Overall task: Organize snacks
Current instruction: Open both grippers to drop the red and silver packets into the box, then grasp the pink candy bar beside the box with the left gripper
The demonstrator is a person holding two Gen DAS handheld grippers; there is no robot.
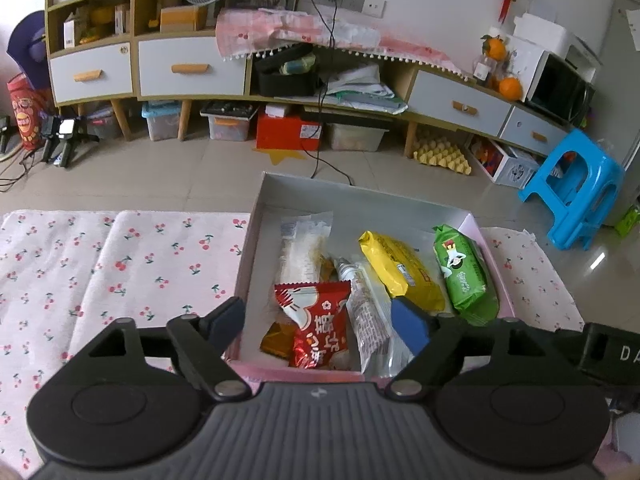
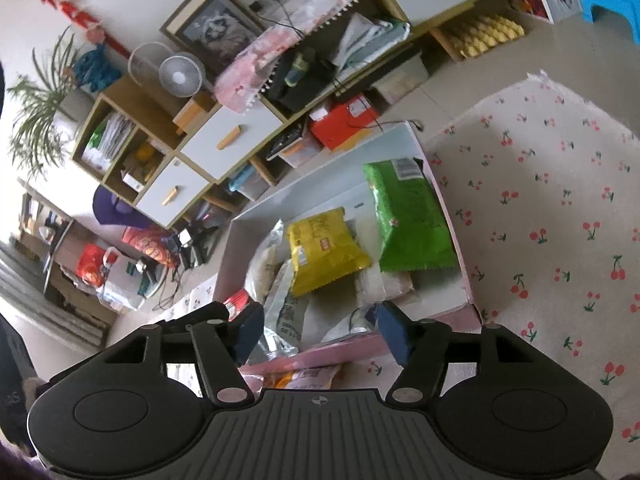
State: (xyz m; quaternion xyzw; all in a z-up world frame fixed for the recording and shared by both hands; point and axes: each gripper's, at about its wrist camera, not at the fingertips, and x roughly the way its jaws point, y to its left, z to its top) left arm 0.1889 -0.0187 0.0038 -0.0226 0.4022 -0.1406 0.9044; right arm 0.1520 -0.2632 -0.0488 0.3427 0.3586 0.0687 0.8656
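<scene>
My left gripper point(image 1: 320, 326) hangs over the near edge of the box point(image 1: 360, 196), its jaws spread wide and gripping nothing. Directly between my left fingers, a little below them, lies the red packet point(image 1: 318, 320), resting on an orange wrapper point(image 1: 276, 340) at the box's near wall. Just beside my left gripper's right finger point(image 1: 410, 328) a silver packet point(image 1: 366, 312) runs away from me, and past that fingertip sits the yellow packet point(image 1: 400, 268). Further to the right, against the box's side wall, lies the green packet point(image 1: 466, 276). Ahead of the red packet a clear, pale packet point(image 1: 302, 252) stretches toward the far wall.

My right gripper point(image 2: 318, 330) is also released, jaws apart, empty, poised over the box's pink near rim point(image 2: 340, 350). Between those fingers I see the crumpled silver packet point(image 2: 288, 312). Ahead of them lie the yellow packet point(image 2: 324, 252) and, to its right, the green packet point(image 2: 408, 220), partly overlapping pale wrappers. A sliver of the red packet point(image 2: 236, 302) peeks out just by my right gripper's left finger point(image 2: 250, 330). Under that gripper, outside the box, an orange-printed wrapper point(image 2: 304, 378) lies on the cherry-print cloth point(image 2: 560, 220).
</scene>
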